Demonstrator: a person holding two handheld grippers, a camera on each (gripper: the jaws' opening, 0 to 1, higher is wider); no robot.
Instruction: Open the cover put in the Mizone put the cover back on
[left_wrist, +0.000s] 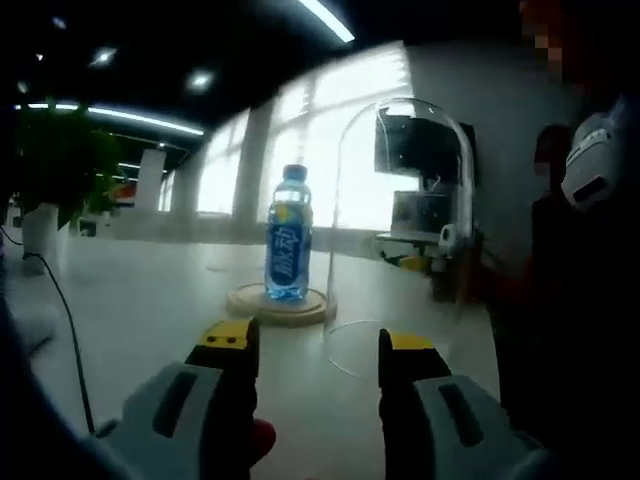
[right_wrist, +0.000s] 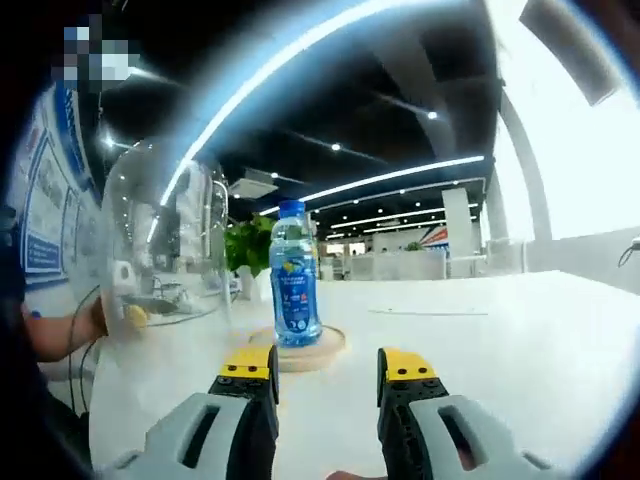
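A blue Mizone bottle (left_wrist: 288, 245) (right_wrist: 295, 285) stands upright on a round wooden base (left_wrist: 278, 306) (right_wrist: 305, 352) on the white table. The clear glass dome cover (left_wrist: 400, 230) (right_wrist: 165, 240) is off the base. It stands right of the base in the left gripper view and left of it in the right gripper view. My left gripper (left_wrist: 315, 345) is open, short of the base, with nothing between its yellow-tipped jaws. My right gripper (right_wrist: 327, 365) is also open and holds nothing, pointing at the bottle from the other side.
A person (left_wrist: 585, 200) (right_wrist: 40, 250) stands close behind the dome. A black cable (left_wrist: 70, 330) runs across the table. A potted plant (left_wrist: 55, 160) (right_wrist: 245, 245) stands farther off. Small yellow and white items (left_wrist: 415, 262) lie behind the dome.
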